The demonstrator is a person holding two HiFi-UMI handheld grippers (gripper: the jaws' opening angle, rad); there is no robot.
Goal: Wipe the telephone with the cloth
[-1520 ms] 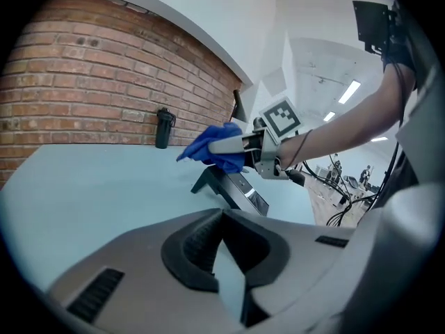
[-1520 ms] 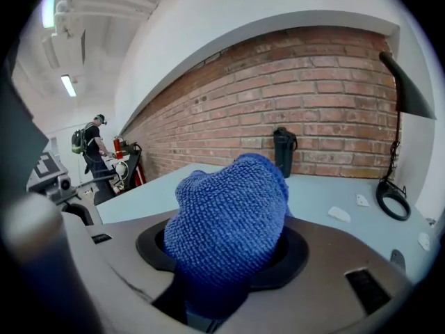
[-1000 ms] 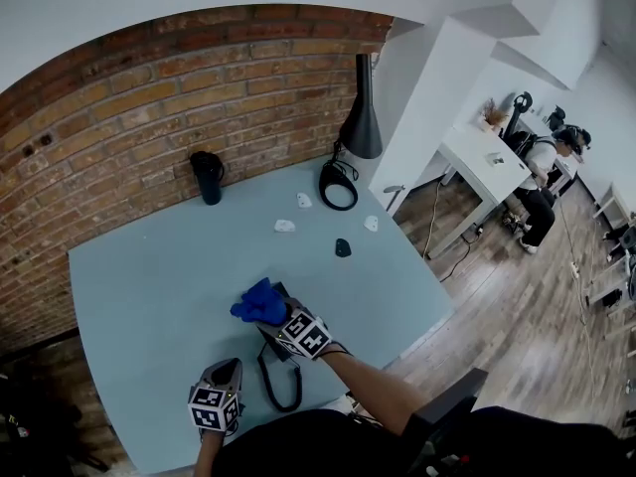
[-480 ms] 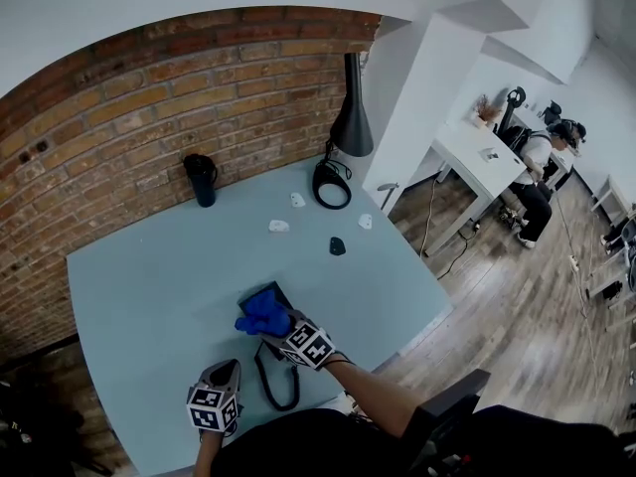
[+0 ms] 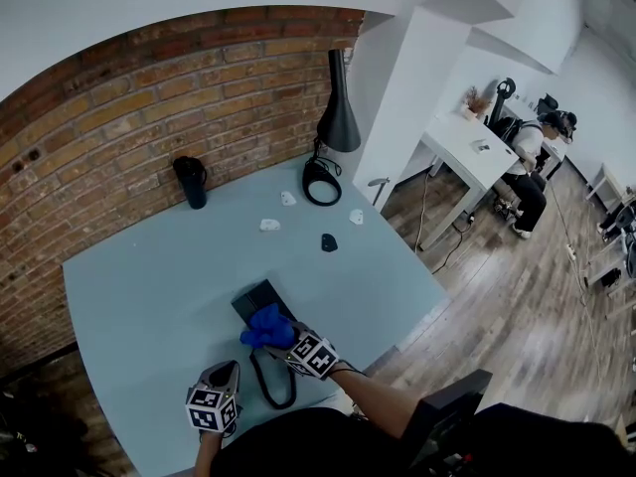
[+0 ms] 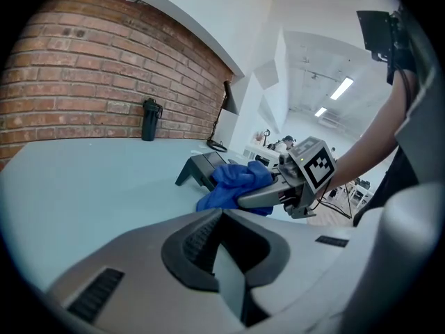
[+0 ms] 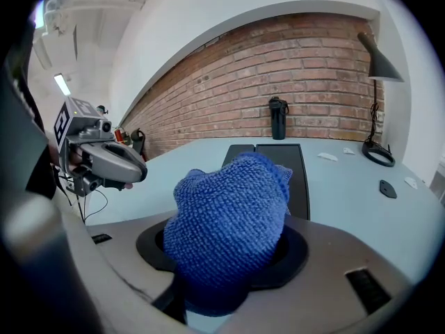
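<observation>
Left gripper [image 5: 227, 372]: nearest the person, on the near-left side of the telephone and apart from it; its jaws are together with nothing between them.
Black cord [image 5: 270, 381]: a loop lying on the tabletop just on the near side of the telephone, between the two grippers.
Right gripper [image 5: 283, 342]: at the telephone's near end; its jaws are clamped on the cloth, which bulges up out of them.
Blue terry cloth [image 5: 266, 328]: bunched into a lump in the right gripper's jaws, resting on the near end of the telephone.
Dark grey flat telephone [image 5: 254, 299]: lies on the pale blue tabletop [image 5: 139, 276], its far half bare, its near end under the cloth.
Small black piece [image 5: 328, 242]: on the tabletop beyond the telephone, to its far right, well apart.
Three small white pieces [image 5: 269, 225]: scattered beyond the telephone, around the black piece.
Black lamp with a cone shade [image 5: 336, 122]: beyond the telephone at the far right corner, its ring-shaped base [image 5: 321, 182] flat on the tabletop.
Black cylindrical flask [image 5: 190, 182]: upright, beyond the telephone to its far left, close to the red brick wall [image 5: 119, 117].
Seated person [image 5: 527, 167]: far off to the telephone's right, beside a white desk [image 5: 467, 157].
</observation>
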